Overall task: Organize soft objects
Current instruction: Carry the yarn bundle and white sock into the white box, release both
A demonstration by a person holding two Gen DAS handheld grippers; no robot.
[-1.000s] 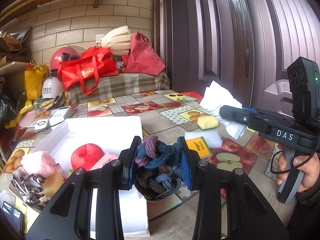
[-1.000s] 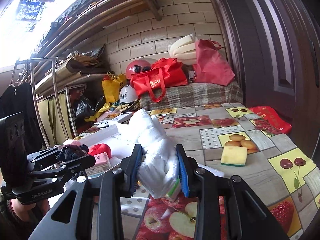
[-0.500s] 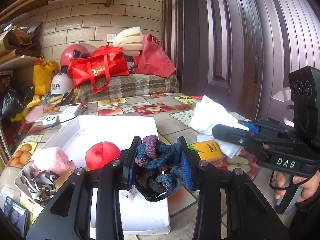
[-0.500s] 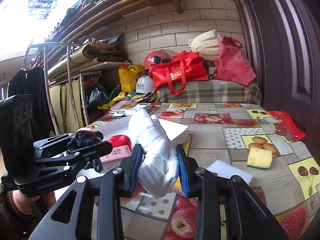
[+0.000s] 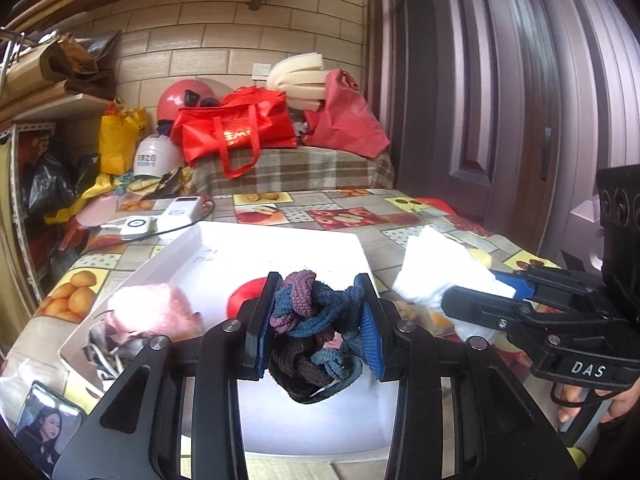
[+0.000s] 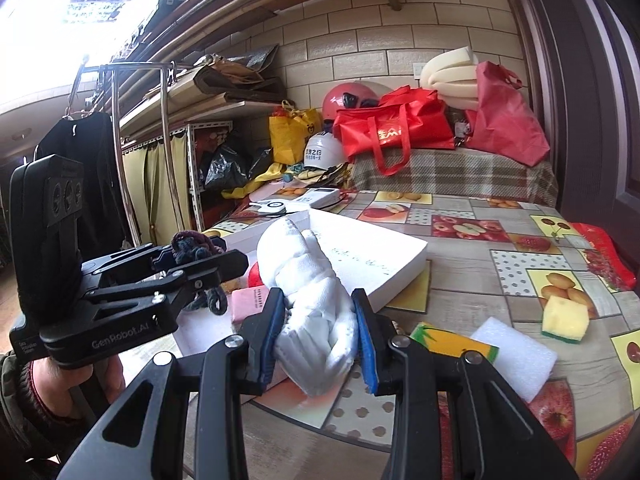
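My left gripper (image 5: 318, 330) is shut on a bundle of dark hair scrunchies (image 5: 310, 320), purple, blue and brown, held above the white foam tray (image 5: 280, 252). In the tray lie a pink fluffy item (image 5: 152, 312) and a red soft ball (image 5: 244, 304). My right gripper (image 6: 320, 336) is shut on white knitted gloves (image 6: 312, 296), held above the table just right of the tray (image 6: 372, 260). The left gripper (image 6: 188, 256) also shows in the right wrist view, and the right gripper with its gloves (image 5: 436, 272) in the left wrist view.
A yellow sponge (image 6: 564, 316), a white foam block (image 6: 516, 352) and a yellow-green pack (image 6: 452, 340) lie on the fruit-patterned table. A pink pack (image 6: 250, 302) sits in the tray. A phone (image 5: 44, 428) lies at the front left. Red bags (image 5: 236, 128) stand at the back.
Both grippers have risen and swung left towards the tray, each still holding its load. The gloves are lifted off the table.
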